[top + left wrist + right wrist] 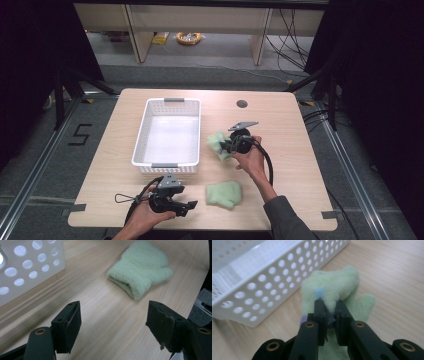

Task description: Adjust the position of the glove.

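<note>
pale wood table, right claw pinching fuzzy green mitten, left claw wide, empty

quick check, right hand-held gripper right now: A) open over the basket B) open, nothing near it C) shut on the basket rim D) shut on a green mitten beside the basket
D: the right hand-held gripper has its jaws pinched on a pale green mitten, next to the white perforated basket, not inside it.

Laboratory recording bay: black curtains at 9 and 3 o'clock, loose black cables on grey floor at 1 o'clock.
</note>
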Demonstrator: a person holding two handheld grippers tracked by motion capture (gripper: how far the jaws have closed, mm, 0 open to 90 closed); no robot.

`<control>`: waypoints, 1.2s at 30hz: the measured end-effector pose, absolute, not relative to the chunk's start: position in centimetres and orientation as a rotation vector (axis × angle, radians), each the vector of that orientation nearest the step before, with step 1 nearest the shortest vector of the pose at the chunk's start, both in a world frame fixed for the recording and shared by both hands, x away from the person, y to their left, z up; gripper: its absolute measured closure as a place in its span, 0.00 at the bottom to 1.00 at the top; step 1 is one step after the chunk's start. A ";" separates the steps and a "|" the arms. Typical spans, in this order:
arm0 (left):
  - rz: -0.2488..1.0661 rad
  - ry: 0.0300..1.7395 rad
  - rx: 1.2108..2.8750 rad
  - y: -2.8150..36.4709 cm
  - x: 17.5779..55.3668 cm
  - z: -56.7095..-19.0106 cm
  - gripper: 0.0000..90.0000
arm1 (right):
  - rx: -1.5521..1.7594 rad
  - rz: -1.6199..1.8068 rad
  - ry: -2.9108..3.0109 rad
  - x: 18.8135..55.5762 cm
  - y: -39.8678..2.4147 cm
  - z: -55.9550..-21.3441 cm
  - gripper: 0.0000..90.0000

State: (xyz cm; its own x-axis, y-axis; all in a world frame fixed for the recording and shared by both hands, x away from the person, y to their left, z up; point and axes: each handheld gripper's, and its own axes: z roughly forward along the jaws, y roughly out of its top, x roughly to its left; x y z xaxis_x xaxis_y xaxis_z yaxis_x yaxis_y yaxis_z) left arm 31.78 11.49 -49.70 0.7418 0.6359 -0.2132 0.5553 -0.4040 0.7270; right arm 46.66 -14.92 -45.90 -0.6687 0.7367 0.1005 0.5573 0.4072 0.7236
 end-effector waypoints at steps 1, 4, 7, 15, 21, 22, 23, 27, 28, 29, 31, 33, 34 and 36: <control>0.122 0.889 2.102 11.5 31.8 -49.7 0.30 | 1.139 1.145 2.408 46.4 -15.0 -45.8 0.91; 0.124 0.899 2.075 11.2 31.7 -49.6 0.30 | 1.098 1.178 2.410 44.9 -15.3 -44.7 0.91; 0.127 0.892 2.069 11.1 31.6 -49.4 0.30 | 1.108 1.226 2.413 43.0 -15.5 -44.1 0.91; 0.109 0.876 2.049 10.6 31.1 -48.9 0.30 | 1.072 1.308 2.458 37.9 -15.8 -44.4 0.91; 0.090 0.853 2.030 10.1 30.6 -48.5 0.30 | 1.092 1.314 2.459 35.7 -16.3 -45.7 0.91; 0.093 0.852 2.038 10.1 30.6 -48.5 0.30 | 1.117 1.291 2.458 35.3 -16.5 -45.7 0.91; 0.094 0.852 2.031 10.0 30.6 -48.5 0.30 | 1.117 1.308 2.451 35.1 -16.5 -46.0 0.91; 0.094 0.845 2.039 9.7 30.5 -48.5 0.31 | 1.136 1.339 2.444 34.1 -16.8 -46.5 0.91; 0.085 0.852 2.033 9.6 30.4 -48.4 0.31 | 1.146 1.349 2.440 33.8 -16.8 -46.4 0.91; 0.075 0.860 2.025 9.4 30.3 -48.5 0.31 | 1.146 1.338 2.438 33.6 -16.9 -46.3 0.91; 0.077 0.842 2.034 9.2 30.2 -48.4 0.33 | 1.192 1.362 2.423 33.0 -16.8 -46.3 0.91; 0.071 0.839 2.036 9.0 30.1 -48.5 0.34 | 1.158 1.370 2.421 32.9 -16.9 -46.4 0.90; 0.067 0.831 2.043 8.9 30.1 -48.5 0.34 | 1.166 1.353 2.418 32.8 -16.9 -46.3 0.90; 0.061 0.821 2.043 8.5 29.9 -48.5 0.35 | 1.165 1.362 2.416 32.7 -16.8 -46.6 0.90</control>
